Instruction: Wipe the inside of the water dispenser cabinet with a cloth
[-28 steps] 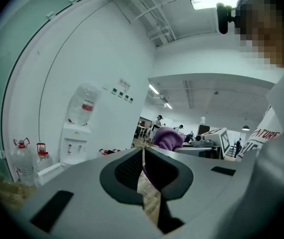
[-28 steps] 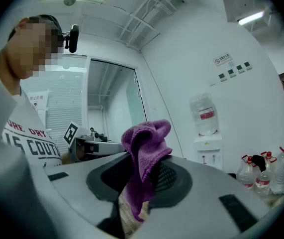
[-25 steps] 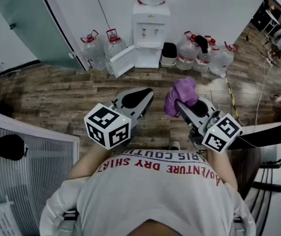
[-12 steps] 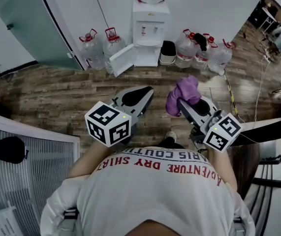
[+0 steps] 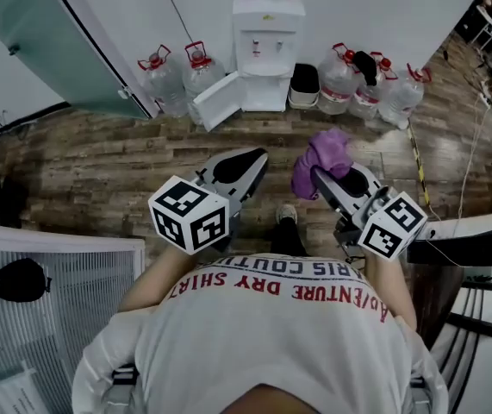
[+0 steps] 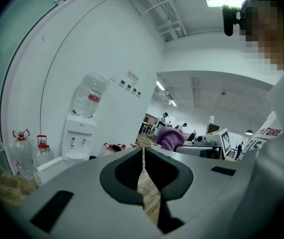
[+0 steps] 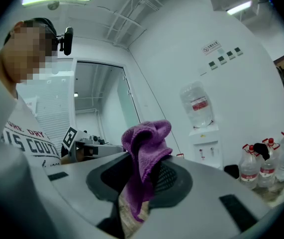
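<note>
The white water dispenser (image 5: 265, 37) stands against the far wall with its lower cabinet door (image 5: 218, 100) swung open to the left; it also shows in the left gripper view as the dispenser (image 6: 78, 138) and in the right gripper view as the dispenser (image 7: 205, 142). My right gripper (image 5: 316, 172) is shut on a purple cloth (image 5: 320, 158), which bunches above the jaws, the cloth (image 7: 144, 153) hanging between them. My left gripper (image 5: 247, 164) is shut with nothing in it. Both are held at chest height, well short of the dispenser.
Large water bottles stand on both sides of the dispenser: two at the left (image 5: 181, 78), several at the right (image 5: 370, 89). A black bin (image 5: 304, 84) sits right of the cabinet. A glass partition (image 5: 39, 46) is at the left, a white grille (image 5: 65, 309) near my left side.
I have stepped forward: the dispenser and bottles now lie higher in the head view, and a foot shows between the grippers. Both grippers keep their hold and pose.
</note>
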A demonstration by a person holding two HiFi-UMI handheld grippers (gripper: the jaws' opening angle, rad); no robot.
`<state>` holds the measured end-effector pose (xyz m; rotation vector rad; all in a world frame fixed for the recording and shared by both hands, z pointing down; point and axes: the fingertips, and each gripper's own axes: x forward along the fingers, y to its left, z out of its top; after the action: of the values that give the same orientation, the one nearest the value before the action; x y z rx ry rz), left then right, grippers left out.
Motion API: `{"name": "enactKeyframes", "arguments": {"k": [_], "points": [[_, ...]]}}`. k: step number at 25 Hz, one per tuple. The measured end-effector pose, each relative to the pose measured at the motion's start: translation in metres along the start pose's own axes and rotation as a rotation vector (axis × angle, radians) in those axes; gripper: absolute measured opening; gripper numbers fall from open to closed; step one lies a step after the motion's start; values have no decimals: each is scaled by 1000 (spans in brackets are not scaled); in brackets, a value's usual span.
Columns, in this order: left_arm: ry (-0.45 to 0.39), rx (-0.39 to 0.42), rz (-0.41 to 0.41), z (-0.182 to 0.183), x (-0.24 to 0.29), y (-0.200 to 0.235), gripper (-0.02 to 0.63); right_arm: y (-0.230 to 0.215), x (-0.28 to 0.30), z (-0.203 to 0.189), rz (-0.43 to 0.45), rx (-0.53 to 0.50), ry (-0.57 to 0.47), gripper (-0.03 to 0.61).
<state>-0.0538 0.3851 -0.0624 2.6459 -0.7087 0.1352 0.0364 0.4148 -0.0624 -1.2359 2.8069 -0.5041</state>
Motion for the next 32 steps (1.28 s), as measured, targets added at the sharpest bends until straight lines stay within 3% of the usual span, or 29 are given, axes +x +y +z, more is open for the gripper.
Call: {"name": "enactKeyframes", "arguments": {"k": [14, 23, 32], "points": [[31, -106, 126, 55, 188, 139, 35, -222, 109, 40, 96, 83, 108, 107], [74, -66, 185, 48, 242, 214, 35, -290, 179, 22, 180, 103, 186, 107], [82, -72, 211, 20, 260, 312, 35, -337, 263, -26, 140, 94, 251, 107]]}}
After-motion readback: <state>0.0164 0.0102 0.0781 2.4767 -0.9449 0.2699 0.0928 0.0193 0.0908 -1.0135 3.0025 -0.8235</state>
